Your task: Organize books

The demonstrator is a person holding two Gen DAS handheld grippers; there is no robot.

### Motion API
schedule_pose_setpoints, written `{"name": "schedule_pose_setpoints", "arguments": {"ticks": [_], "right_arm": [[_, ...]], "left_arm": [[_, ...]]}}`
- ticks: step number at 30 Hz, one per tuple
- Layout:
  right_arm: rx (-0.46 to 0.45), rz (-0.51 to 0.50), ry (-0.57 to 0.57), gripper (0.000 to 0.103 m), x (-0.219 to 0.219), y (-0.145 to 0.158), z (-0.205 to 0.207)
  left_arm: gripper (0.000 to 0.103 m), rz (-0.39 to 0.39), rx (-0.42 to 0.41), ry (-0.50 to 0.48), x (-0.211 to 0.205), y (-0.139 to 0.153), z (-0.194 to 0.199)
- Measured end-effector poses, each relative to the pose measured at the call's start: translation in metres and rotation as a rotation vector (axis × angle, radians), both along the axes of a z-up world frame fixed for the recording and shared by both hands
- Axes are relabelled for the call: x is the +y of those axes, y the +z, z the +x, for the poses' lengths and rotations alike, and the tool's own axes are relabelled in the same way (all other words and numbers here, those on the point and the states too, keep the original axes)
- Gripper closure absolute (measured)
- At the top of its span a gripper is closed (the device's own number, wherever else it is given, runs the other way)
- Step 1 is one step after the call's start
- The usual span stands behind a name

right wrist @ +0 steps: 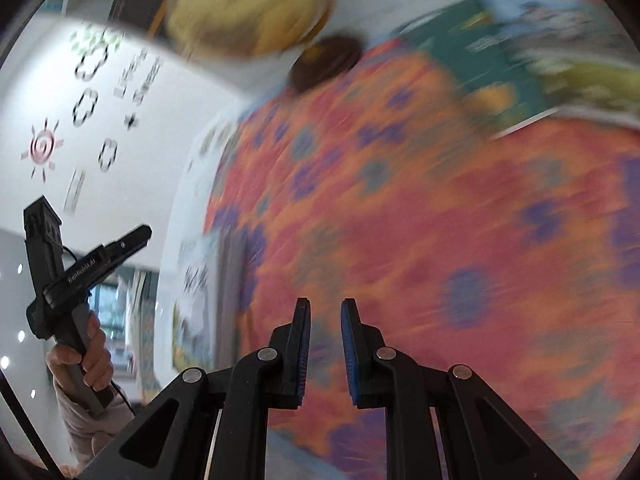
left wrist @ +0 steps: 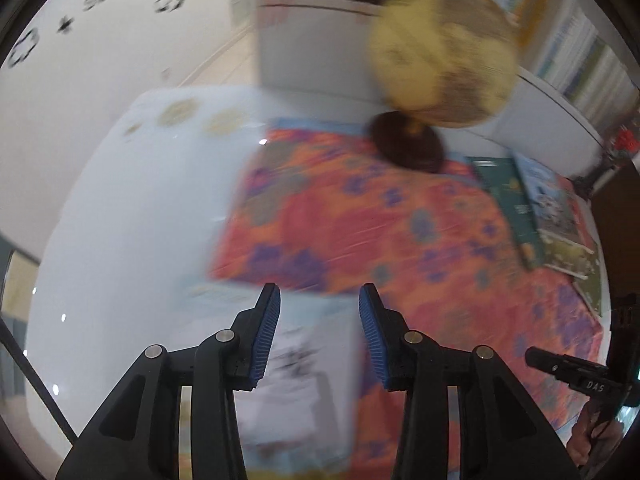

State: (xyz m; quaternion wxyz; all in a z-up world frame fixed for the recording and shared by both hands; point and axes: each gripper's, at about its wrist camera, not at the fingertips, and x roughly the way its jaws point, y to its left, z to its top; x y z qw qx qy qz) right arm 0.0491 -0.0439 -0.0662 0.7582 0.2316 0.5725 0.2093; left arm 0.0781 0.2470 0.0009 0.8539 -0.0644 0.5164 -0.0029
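My left gripper (left wrist: 320,312) is open above a pale blue and white book (left wrist: 304,364) that lies flat at the edge of the orange flowered cloth (left wrist: 360,220); its pads do not press on it. That book shows in the right wrist view as a pale book (right wrist: 196,292) at the cloth's left edge. Far right on the cloth lie a green book (left wrist: 508,200), a blue-covered book (left wrist: 548,200) and an olive one (left wrist: 572,252). My right gripper (right wrist: 325,320) hovers over the cloth (right wrist: 400,220), its jaws nearly together and nothing between them. Both views are blurred.
A yellow globe (left wrist: 440,52) on a dark round base (left wrist: 408,144) stands at the cloth's far edge. The white table (left wrist: 140,220) extends left. A bookshelf (left wrist: 580,48) lines the back right. A hand (right wrist: 92,360) holds the left gripper's handle.
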Motion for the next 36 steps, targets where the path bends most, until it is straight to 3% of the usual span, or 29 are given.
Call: {"name": "schedule_pose_setpoints", "arguments": {"ticks": [5, 8, 13, 19, 25, 27, 29, 33, 36], "right_arm": [[-0.114, -0.099, -0.134, 0.087, -0.099, 0.029, 0.001], [-0.160, -0.119, -0.274, 0.085, -0.168, 0.034, 0.006], [-0.220, -0.108, -0.453, 0.083, -0.245, 0.032, 0.035], [-0.245, -0.144, -0.445, 0.083, -0.267, 0.021, 0.093], [-0.259, -0.219, -0.427, 0.082, -0.265, 0.008, 0.129], [-0.245, -0.175, -0.411, 0.081, -0.268, 0.001, 0.138], [-0.222, -0.139, -0.396, 0.076, -0.269, -0.007, 0.146], [-0.242, -0.137, -0.379, 0.039, -0.267, -0.011, 0.153], [-0.245, -0.120, -0.356, 0.036, -0.266, -0.013, 0.154]], "left_arm": [[0.058, -0.091, 0.019, -0.095, -0.099, -0.017, 0.037], [0.058, -0.171, 0.046, -0.142, -0.158, -0.036, 0.056], [0.058, -0.177, 0.042, -0.194, -0.246, -0.063, 0.099], [0.058, -0.205, 0.056, -0.162, -0.294, -0.096, 0.154], [0.055, -0.208, 0.021, -0.160, -0.315, -0.094, 0.175], [0.051, -0.194, 0.015, -0.188, -0.325, -0.095, 0.180], [0.049, -0.155, 0.005, -0.200, -0.334, -0.096, 0.183], [0.042, -0.137, -0.009, -0.230, -0.341, -0.097, 0.186], [0.042, -0.160, -0.017, -0.249, -0.344, -0.099, 0.188]]}}
